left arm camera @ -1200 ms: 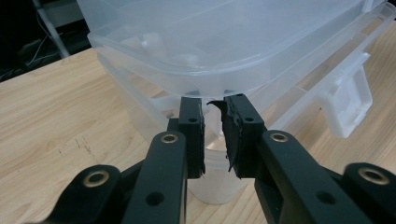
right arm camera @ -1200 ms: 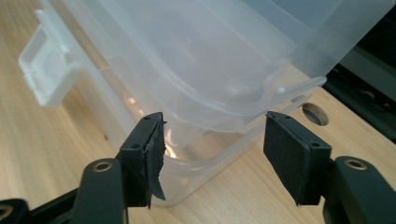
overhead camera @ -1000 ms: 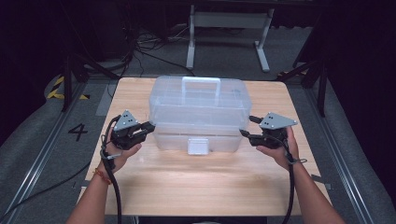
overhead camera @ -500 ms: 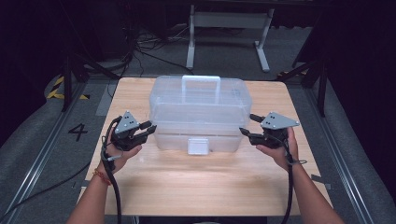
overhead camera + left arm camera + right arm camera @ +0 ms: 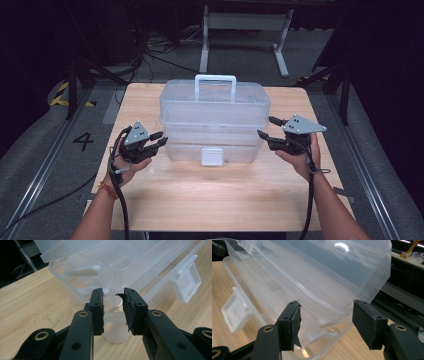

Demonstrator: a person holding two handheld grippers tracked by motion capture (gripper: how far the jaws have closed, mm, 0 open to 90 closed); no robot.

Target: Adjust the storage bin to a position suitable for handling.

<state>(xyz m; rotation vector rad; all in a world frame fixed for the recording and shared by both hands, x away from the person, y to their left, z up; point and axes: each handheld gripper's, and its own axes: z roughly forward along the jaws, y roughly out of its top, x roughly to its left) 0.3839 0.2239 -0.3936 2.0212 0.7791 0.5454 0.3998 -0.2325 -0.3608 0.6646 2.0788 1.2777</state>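
Clear plastic toolbox point(image 5: 215, 120), latch point(image 5: 212, 156) hanging loose, sits on our wooden table point(image 5: 215, 195) between both tools: we note the right gripper point(image 5: 266, 129) apart at its right end, the left gripper point(image 5: 161, 140) just opened slightly, holding nothing, beside its left end.

both forearms reach forward, left gripper point(image 5: 161, 140) jaws just opening to a narrow gap, right gripper point(image 5: 266, 127) jaws wider apart

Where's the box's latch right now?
In the high view the latch sits at the middle of the clear box's near wall, facing the person, between the left gripper and the right gripper.
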